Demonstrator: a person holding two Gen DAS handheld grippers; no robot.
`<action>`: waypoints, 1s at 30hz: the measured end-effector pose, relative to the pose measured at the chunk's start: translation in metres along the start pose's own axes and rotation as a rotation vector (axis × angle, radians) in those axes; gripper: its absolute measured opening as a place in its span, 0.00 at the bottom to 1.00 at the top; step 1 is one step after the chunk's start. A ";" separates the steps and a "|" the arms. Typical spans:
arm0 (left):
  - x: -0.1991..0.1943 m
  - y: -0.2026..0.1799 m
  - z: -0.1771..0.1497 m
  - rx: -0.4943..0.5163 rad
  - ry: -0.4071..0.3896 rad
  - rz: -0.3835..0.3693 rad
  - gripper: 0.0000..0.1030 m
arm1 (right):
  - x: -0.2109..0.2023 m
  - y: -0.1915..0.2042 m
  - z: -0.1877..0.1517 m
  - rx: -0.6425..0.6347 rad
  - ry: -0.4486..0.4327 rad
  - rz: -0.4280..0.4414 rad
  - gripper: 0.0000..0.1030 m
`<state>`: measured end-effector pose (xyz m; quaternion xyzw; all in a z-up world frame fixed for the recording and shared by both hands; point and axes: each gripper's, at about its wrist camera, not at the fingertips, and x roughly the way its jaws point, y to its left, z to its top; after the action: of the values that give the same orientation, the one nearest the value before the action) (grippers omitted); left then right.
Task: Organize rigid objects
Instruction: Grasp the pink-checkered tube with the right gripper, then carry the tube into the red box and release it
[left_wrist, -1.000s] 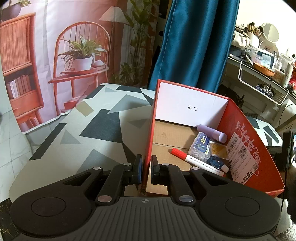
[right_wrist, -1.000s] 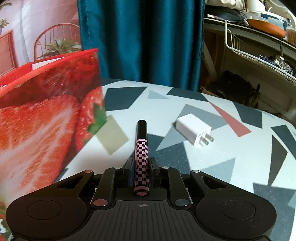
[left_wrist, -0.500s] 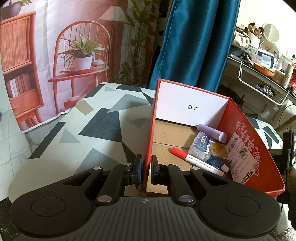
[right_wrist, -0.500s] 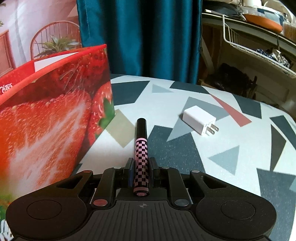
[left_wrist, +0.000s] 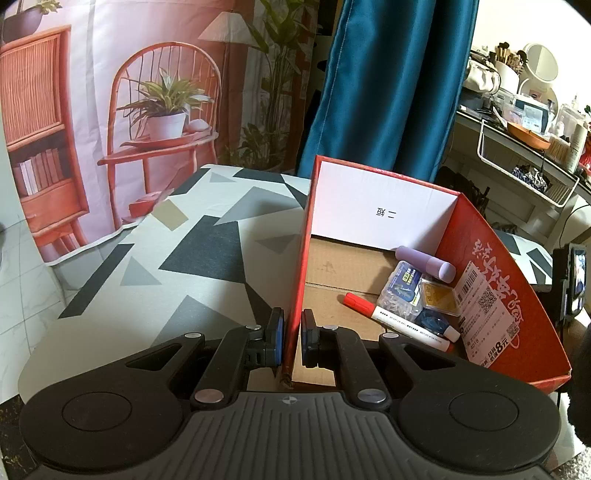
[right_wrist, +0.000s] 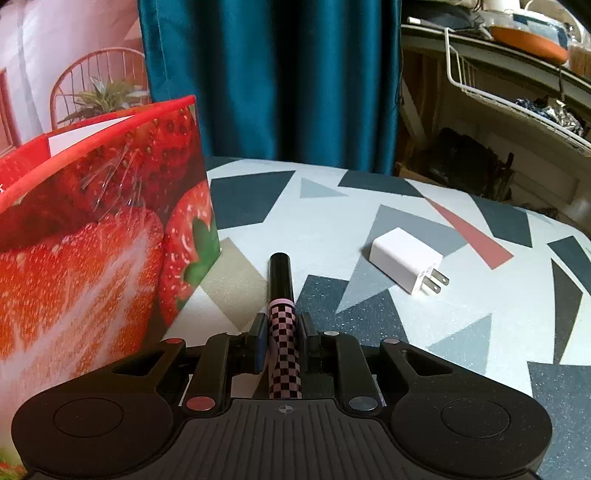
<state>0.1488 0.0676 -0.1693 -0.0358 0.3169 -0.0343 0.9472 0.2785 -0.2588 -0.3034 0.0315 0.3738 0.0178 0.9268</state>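
Through the left wrist camera, the left gripper (left_wrist: 292, 341) pinches the near wall of a red strawberry-printed cardboard box (left_wrist: 301, 258), which looks light and bendable, with a red marker (left_wrist: 397, 326) lying inside. Through the right wrist camera, the right gripper (right_wrist: 282, 339) clamps a checkered pen (right_wrist: 282, 332) mid-barrel above the table; it looks stiff, light and likely slick, while a white charger plug (right_wrist: 406, 264) lies well apart.

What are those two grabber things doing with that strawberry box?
The left gripper is pinching the wall of the strawberry box to hold it. The right gripper is holding a checkered pen beside the box. A white charger plug lies on the table.
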 end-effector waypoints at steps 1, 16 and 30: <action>0.000 0.000 0.000 0.000 0.000 0.000 0.10 | -0.001 0.001 -0.003 -0.003 -0.011 -0.005 0.16; 0.001 0.000 0.000 -0.004 -0.001 0.001 0.10 | -0.044 -0.006 -0.041 0.228 -0.024 0.095 0.15; 0.001 0.000 0.000 -0.011 0.000 -0.004 0.10 | -0.107 0.030 0.016 0.062 -0.225 0.141 0.14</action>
<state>0.1496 0.0681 -0.1697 -0.0419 0.3172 -0.0346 0.9468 0.2128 -0.2361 -0.2158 0.0880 0.2646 0.0675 0.9580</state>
